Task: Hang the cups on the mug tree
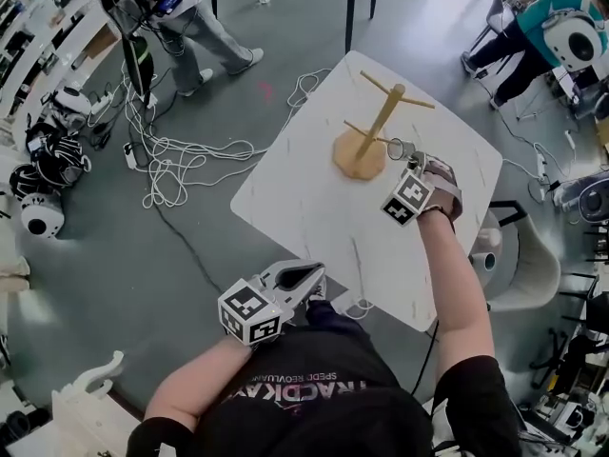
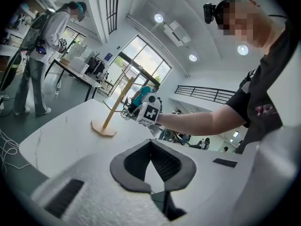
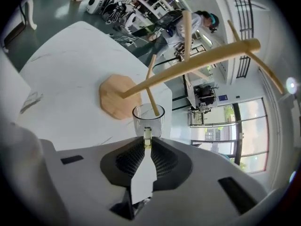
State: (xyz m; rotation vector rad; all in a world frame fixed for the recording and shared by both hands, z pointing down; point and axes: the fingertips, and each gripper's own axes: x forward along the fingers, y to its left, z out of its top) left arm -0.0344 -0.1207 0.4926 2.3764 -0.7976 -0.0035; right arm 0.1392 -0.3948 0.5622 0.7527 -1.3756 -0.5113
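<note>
Grey floor strewn with white cables (image 1: 181, 160); white marble-pattern table (image 1: 285, 208) set at an angle.

Head view.
- Mug tree (image 1: 366, 131): pale wood, round base, upright on the table's far half, directly ahead of the right gripper.
- Right gripper (image 1: 404, 152): held over the table, tips at the tree's lower pegs.
- Cup (image 1: 397, 149): clear glass, at the tips of the right gripper, beside the trunk.
- Left gripper (image 1: 317, 274): at the table's near edge, close to the person's torso, jaws drawn to a point. The tree and cup are well ahead of it and to its right.

Left gripper view.
- Left gripper (image 2: 151, 142): dark pads meet at the tips, with nothing between them.
- Table top (image 2: 61, 140): below and beyond the jaws.
- Mug tree (image 2: 113, 109): ahead and to the left.
- Right gripper (image 2: 136, 112): just beside the tree, cup (image 2: 126, 113) at its tips.
- Person standing (image 2: 42, 46): far left, well behind the table.

Right gripper view.
- Right gripper (image 3: 147, 142): jaws closed on the cup's handle (image 3: 147, 138), pinched at the very tips.
- Cup (image 3: 148, 119): directly ahead of the tips, mouth facing away.
- Mug tree (image 3: 188, 65): trunk slants across the frame above the jaws, base (image 3: 120, 98) ahead and to the left.
- Peg (image 3: 151, 86): lower end seen within the cup's rim; whether inside or behind the glass is unclear.
</note>
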